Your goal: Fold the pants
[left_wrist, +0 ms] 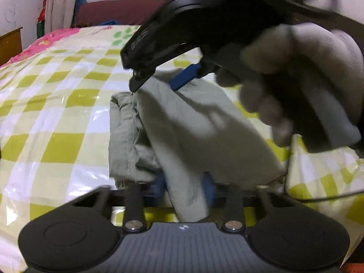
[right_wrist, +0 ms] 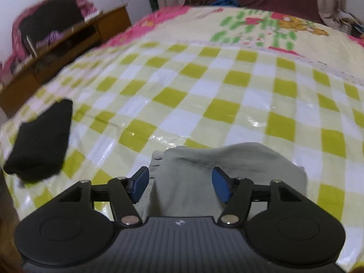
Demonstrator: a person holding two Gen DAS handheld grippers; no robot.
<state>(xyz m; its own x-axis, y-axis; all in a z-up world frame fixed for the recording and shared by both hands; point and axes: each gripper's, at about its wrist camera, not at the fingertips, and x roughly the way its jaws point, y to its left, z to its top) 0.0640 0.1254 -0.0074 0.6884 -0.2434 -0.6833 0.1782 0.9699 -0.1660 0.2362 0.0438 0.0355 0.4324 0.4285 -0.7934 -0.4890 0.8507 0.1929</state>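
Note:
Pale grey-green pants (left_wrist: 182, 132) lie partly folded on the checked bed cover (left_wrist: 56, 104). My left gripper (left_wrist: 185, 188) is shut on a fold of the pants, its blue pads mostly hidden by cloth. My right gripper (right_wrist: 180, 185) is open, its blue pads (right_wrist: 141, 183) on either side of a raised fold of the pants (right_wrist: 195, 166). In the left wrist view the right gripper (left_wrist: 159, 77) and a gloved hand (left_wrist: 300, 86) hover above the far end of the pants.
A folded black garment (right_wrist: 38, 143) lies at the bed's left edge. A wooden desk (right_wrist: 68, 45) stands left of the bed. A maroon headboard (left_wrist: 118, 11) and a window are at the far end.

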